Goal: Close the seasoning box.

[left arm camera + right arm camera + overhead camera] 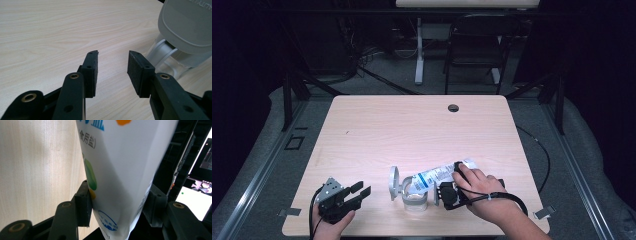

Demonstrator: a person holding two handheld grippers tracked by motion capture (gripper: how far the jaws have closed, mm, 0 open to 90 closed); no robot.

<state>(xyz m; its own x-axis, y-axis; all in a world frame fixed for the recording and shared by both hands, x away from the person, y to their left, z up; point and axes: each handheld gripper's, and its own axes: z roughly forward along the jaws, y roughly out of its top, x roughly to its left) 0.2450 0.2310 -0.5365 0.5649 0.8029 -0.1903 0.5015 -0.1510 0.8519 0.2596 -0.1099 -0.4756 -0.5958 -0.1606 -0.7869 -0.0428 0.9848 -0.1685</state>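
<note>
A white pouch with blue print lies tilted across the front of the table, its lower end over a clear container. The container's grey lid stands flipped open on its left side. A hand holds my right gripper, which is shut on the pouch; both pads of the right gripper press its printed sides. My left gripper rests at the front left, apart from the container, open with nothing between its fingers. In the left gripper view the left gripper points past the lid.
The wooden table has a small round cable hole near its far edge. A black folding chair and a white desk leg stand beyond it. Dark frame struts flank both sides.
</note>
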